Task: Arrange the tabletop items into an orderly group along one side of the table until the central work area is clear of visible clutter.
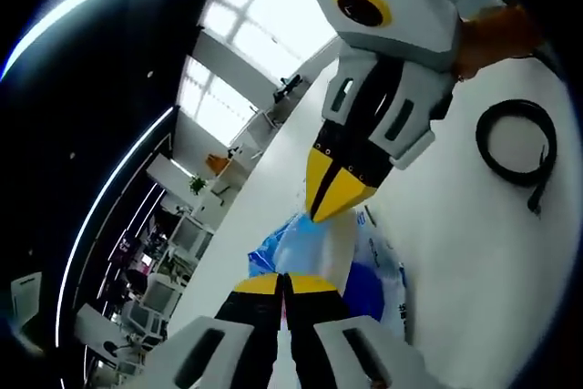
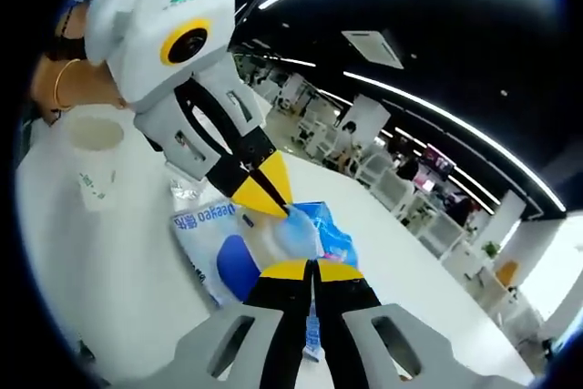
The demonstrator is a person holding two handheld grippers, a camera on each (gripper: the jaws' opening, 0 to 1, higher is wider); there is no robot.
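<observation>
Blue-and-white plastic packet lies flat on the white table, caught between both grippers at once. In the left gripper view, the left gripper has its jaws drawn together on the packet's crumpled near end, while the right gripper comes down from above with its yellow tips pinched on the same bunched plastic. The right gripper view mirrors this — right gripper closed at the packet's blue edge, left gripper nipping it from the far side.

Neither hand is nearer; the packet sits directly between the two sets of tips, its long axis running roughly across the line joining them, printed face up. The coming move looks like a joint lift or drag toward one table edge.

A black coiled cable lies well apart on the table, and a paper cup stands beside the left gripper's body.
</observation>
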